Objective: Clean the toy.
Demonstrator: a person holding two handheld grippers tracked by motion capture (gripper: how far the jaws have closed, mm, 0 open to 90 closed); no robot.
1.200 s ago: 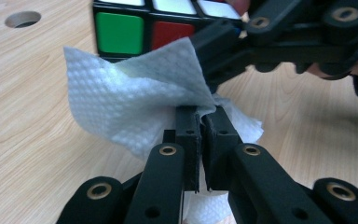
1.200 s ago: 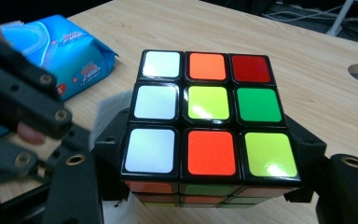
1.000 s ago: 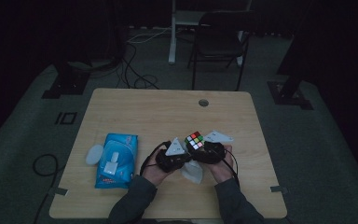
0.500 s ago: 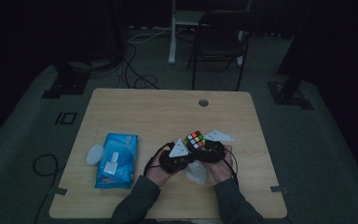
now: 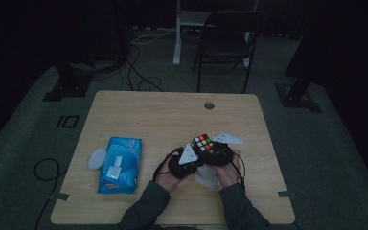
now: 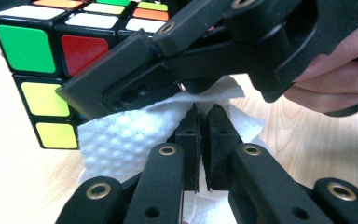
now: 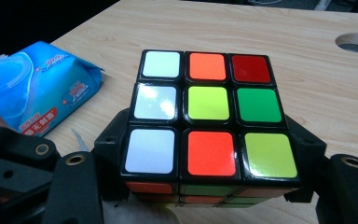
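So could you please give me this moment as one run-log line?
right gripper: shut on cube | left gripper: shut on tissue, against cube's side | wipes pack: table, left

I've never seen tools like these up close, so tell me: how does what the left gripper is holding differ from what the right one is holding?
The left gripper has its jaws pinched nearly together on a thin, soft white wipe, while the right gripper has its jaws spread wide around a hard puzzle cube. The wipe is plain white and crumpled; the puzzle cube is boxy with many coloured squares. Both are held close together above the table.
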